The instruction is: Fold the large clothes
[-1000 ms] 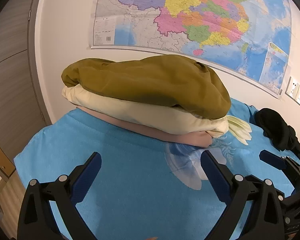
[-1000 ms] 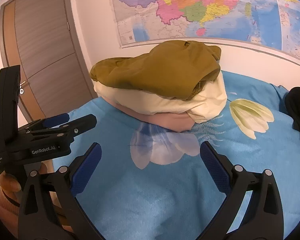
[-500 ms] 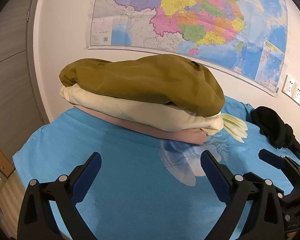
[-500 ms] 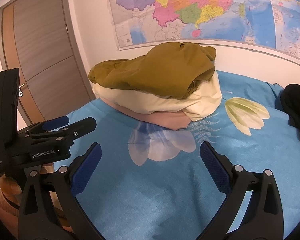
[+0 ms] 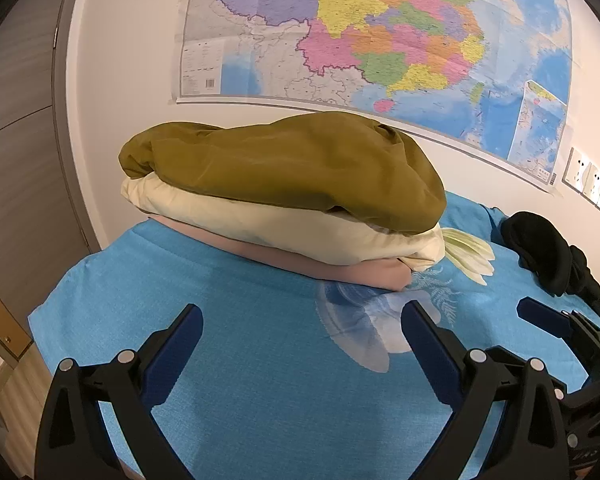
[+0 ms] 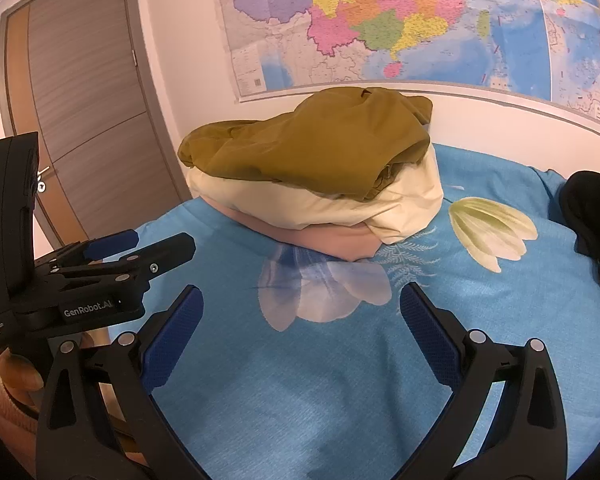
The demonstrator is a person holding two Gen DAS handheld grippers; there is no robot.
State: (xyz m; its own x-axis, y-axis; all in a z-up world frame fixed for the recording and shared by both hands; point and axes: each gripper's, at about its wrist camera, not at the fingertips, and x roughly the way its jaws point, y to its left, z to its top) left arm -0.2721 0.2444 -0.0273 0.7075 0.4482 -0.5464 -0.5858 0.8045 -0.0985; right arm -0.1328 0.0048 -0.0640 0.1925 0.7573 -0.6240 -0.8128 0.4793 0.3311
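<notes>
Stack of 3 folded garments sits at the far side of your blue floral bedsheet [image 5: 260, 380], close against the white wall [image 5: 128, 80] under the map [image 5: 380, 32]. Olive garment [image 5: 292, 164] on top, cream garment [image 5: 260, 220] under it, pink garment [image 5: 340, 268] at the bottom, its edge only partly showing. Top piece bulges and overhangs the cream one toward the right in your left wrist view.

Your left gripper [image 5: 302, 340] hovers over bare sheet in front of the stack, jaws spread wide, nothing between the blue pads [image 5: 172, 356]. Your right gripper [image 6: 300, 320] is the same: jaws wide apart, empty, above the white flower print [image 6: 324, 292]. Neither touches the clothes.

Right wrist view shows your left gripper's body at the left edge with a hand [image 6: 16, 380] partly visible beneath it. Left wrist view catches the right gripper's tip at the far right.

Black garment [image 5: 548, 256] lies crumpled on the sheet to the right, well apart from the stack. Grey door [image 6: 88, 100] stands left of the bed. Wall sockets [image 5: 588, 180] sit right of the map.
</notes>
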